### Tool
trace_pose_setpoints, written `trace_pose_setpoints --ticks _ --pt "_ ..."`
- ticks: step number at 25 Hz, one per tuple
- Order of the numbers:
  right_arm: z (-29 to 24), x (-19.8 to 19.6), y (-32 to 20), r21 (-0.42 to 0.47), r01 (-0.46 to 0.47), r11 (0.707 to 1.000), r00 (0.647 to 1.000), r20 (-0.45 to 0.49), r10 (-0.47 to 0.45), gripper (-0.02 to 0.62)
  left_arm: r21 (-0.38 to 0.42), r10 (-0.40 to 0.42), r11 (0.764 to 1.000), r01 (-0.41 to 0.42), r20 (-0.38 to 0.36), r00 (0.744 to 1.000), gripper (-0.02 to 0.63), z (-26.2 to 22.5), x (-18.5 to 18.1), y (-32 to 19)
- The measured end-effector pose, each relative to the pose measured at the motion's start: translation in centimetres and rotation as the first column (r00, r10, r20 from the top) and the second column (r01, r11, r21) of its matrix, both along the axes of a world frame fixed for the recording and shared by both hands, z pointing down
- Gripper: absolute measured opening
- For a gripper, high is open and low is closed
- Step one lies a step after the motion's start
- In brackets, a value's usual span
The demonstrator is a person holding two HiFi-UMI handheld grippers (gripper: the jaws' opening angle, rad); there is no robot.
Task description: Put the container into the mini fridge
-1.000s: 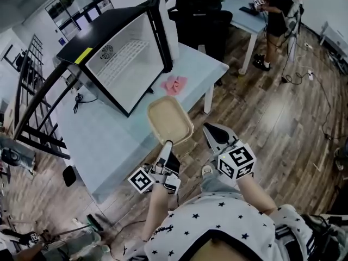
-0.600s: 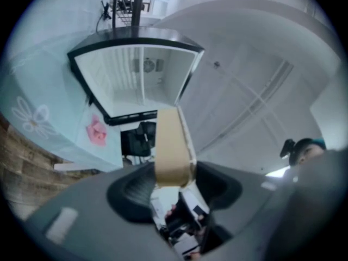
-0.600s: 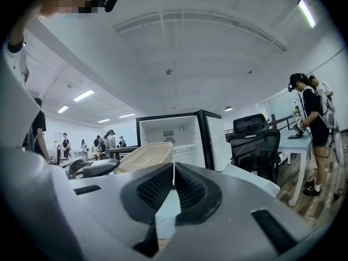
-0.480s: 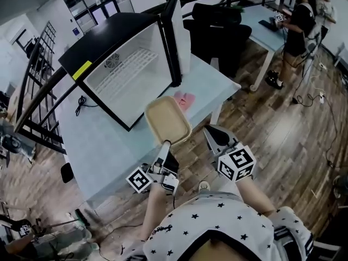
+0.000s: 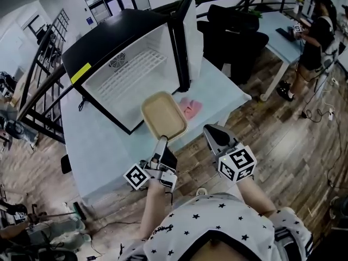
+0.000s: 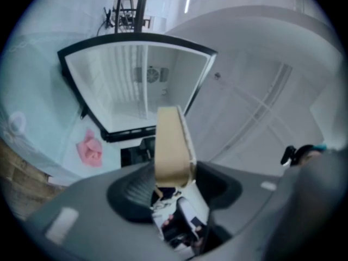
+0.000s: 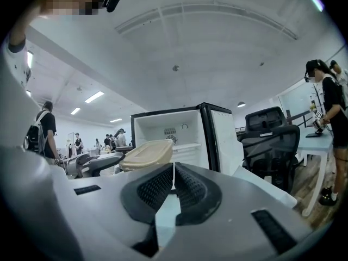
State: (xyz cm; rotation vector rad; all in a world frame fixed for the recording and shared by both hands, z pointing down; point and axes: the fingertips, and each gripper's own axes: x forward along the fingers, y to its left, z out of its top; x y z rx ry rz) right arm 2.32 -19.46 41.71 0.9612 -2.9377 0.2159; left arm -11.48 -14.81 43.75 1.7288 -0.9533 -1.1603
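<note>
A tan lidded container hangs in the air over the front edge of the light blue table, just in front of the open mini fridge. My left gripper is shut on the container's near rim. In the left gripper view the container stands edge-on between the jaws of the left gripper, with the fridge's white inside straight ahead. To the right of it, my right gripper is shut and holds nothing. The right gripper sees the container to its left.
The fridge door stands open at the right. A pink cloth lies on the table beside the door. Behind are a black office chair and a person at another table. A metal railing runs at the left.
The container and my left gripper have come closer to the fridge opening. The right gripper has kept its place beside it.
</note>
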Motion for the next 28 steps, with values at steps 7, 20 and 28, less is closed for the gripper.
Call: trace_pose_setpoints --ticks 7,20,28 --pt "0.4 -0.8 -1.4 -0.018 0.041 0.999 0.999 0.006 -0.041 0.022 -0.009 -0.055 0.998 0.055 -0.011 0.998 0.232 -1.1 -1.5 -1.9" --pt "0.7 -3.8 -6.1 -0.022 0.079 0.997 0.997 -0.007 -0.079 0.021 0.007 -0.144 0.989 0.144 -0.037 0.989 0.232 -3.0 -6.5 -8.0" --pt "0.0 -6.4 -10.6 -0.019 0.102 0.995 0.994 -0.025 -0.103 0.022 -0.003 -0.179 0.984 0.179 -0.057 0.982 0.232 -3.1 -9.2 -12.6"
